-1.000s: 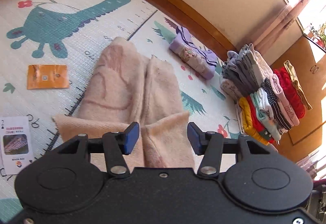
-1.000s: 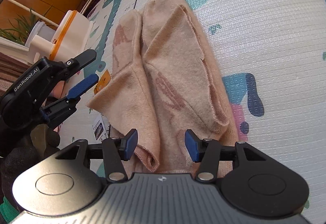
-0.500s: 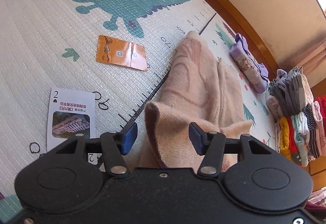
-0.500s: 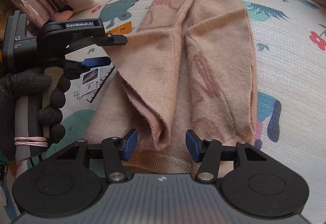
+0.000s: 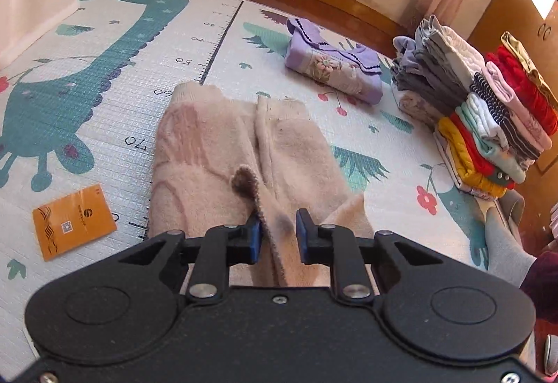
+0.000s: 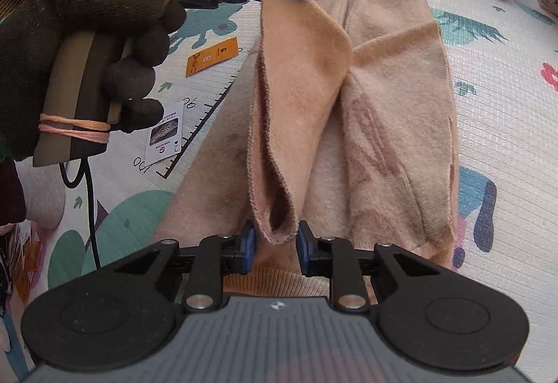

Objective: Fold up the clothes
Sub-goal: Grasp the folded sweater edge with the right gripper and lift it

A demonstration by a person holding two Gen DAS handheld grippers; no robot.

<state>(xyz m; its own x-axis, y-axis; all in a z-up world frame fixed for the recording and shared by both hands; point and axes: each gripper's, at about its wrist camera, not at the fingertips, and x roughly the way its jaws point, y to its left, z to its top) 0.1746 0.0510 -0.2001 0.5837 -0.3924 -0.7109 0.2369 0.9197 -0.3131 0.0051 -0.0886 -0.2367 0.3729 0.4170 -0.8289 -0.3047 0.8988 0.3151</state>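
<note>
Beige fleece garment (image 6: 383,125): flap lifted mid-fold, pinched by left gripper (image 5: 278,236) and right gripper (image 6: 275,242); next, lay flap across.

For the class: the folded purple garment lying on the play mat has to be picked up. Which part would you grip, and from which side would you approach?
Grip the purple garment at its thick folded long edge facing the beige sweater, probably coming low from that side. That edge looks rounded and bundled, so one pinch should catch all layers; the far side shows loose scalloped trim that would likely unfold.
</note>
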